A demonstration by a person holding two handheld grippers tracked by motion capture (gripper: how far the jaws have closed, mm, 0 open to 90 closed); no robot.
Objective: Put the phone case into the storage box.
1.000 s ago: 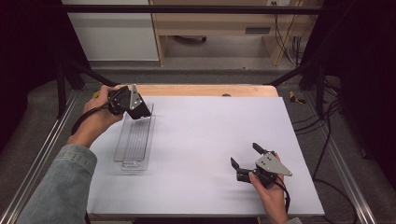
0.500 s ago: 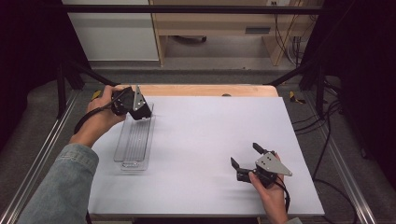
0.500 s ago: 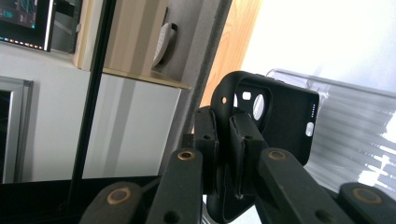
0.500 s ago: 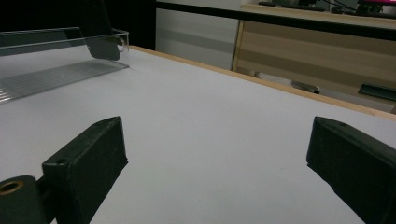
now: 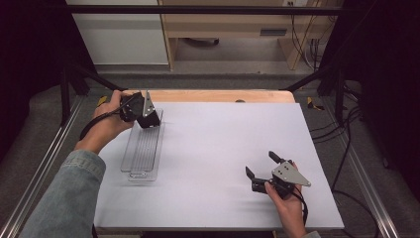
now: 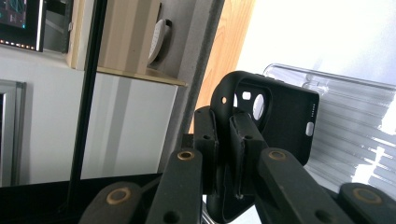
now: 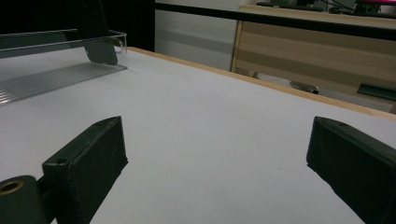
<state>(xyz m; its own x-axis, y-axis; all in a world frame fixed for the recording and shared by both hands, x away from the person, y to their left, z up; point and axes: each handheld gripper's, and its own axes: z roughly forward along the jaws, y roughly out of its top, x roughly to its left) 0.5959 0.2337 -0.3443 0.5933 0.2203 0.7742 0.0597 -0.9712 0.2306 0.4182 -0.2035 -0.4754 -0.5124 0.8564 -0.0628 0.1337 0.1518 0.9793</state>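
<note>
Black rubbery phone case (image 6: 275, 116) clamped edge-on in left tool (image 6: 224, 154), held at far end of clear ribbed plastic tray (image 5: 143, 148) on white bench (image 5: 223, 148). Right tool (image 5: 262, 167) rests near front right, jaws wide apart, empty.

Black phone case (image 6: 275, 116) upright, apparently over clear tray (image 5: 143, 148).

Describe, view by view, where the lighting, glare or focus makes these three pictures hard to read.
High view: the white table is evenly lit, the surroundings fall dark. Left gripper view: the black phone case is sharp, but glare whitens the clear tray and table. Right gripper view: the right gripper jaws are soft and dark, the background furniture slightly blurred.
</note>
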